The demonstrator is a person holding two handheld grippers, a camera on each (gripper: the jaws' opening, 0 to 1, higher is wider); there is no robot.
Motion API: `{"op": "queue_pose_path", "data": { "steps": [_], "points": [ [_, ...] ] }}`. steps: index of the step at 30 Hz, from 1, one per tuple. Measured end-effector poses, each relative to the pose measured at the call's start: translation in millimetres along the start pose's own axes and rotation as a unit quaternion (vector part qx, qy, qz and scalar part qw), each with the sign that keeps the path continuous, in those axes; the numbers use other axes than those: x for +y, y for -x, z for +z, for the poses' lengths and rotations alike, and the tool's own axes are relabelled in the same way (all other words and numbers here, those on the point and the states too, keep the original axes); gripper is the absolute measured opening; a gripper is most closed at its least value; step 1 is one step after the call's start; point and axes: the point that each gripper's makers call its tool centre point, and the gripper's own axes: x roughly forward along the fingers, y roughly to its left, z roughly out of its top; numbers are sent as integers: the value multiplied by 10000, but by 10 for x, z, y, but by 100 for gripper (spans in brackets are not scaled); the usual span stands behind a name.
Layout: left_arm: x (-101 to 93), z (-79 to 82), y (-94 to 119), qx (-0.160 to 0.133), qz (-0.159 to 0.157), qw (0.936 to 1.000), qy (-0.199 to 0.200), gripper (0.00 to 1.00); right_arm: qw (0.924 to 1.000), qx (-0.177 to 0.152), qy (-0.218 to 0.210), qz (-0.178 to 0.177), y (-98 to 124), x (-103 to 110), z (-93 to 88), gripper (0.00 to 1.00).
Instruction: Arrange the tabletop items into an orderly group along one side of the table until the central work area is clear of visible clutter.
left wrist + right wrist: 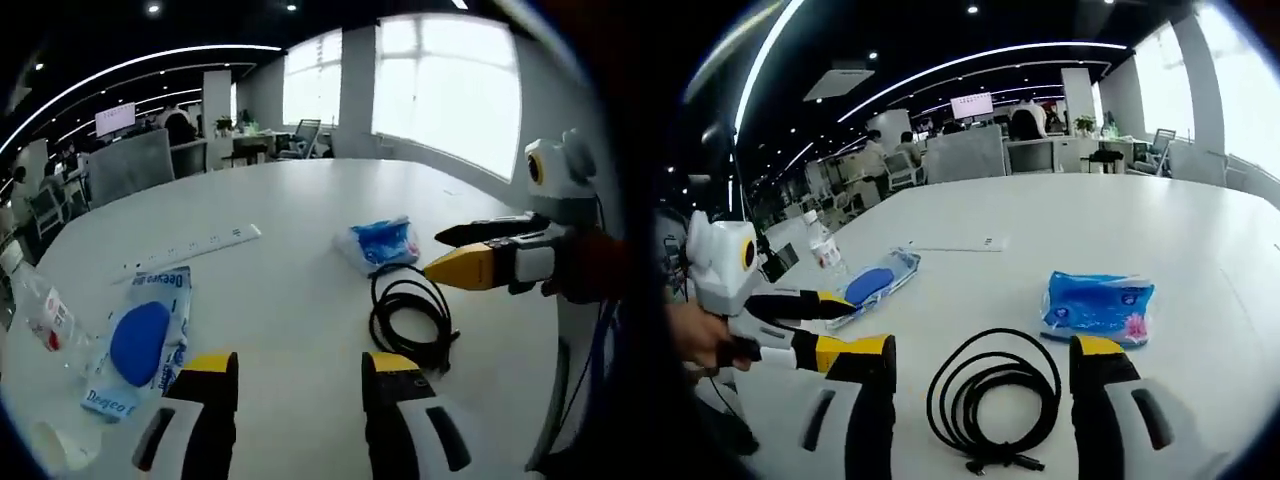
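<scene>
Nothing looked grouped yet: we saw cable (992,408), blue pack (1097,305), pouch (140,340), power strip (195,245) and bottle (822,244) scattered, both grippers (300,375) (983,365) wide, empty.

White table (300,200) carried a coiled black cable (992,400), a blue tissue pack (1097,305) just beyond it, a clear packet with a blue pad (143,340), a white power strip (195,247) and a plastic bottle (823,245) near the edge.
</scene>
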Motion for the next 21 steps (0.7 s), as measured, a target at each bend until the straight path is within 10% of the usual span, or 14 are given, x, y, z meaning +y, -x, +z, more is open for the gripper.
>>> {"op": "queue_pose_path", "data": {
  "steps": [21],
  "points": [
    [692, -505, 309, 36, 1480, 9728, 1780, 58, 9888, -48, 892, 1199, -630, 520, 568, 72]
  ]
}}
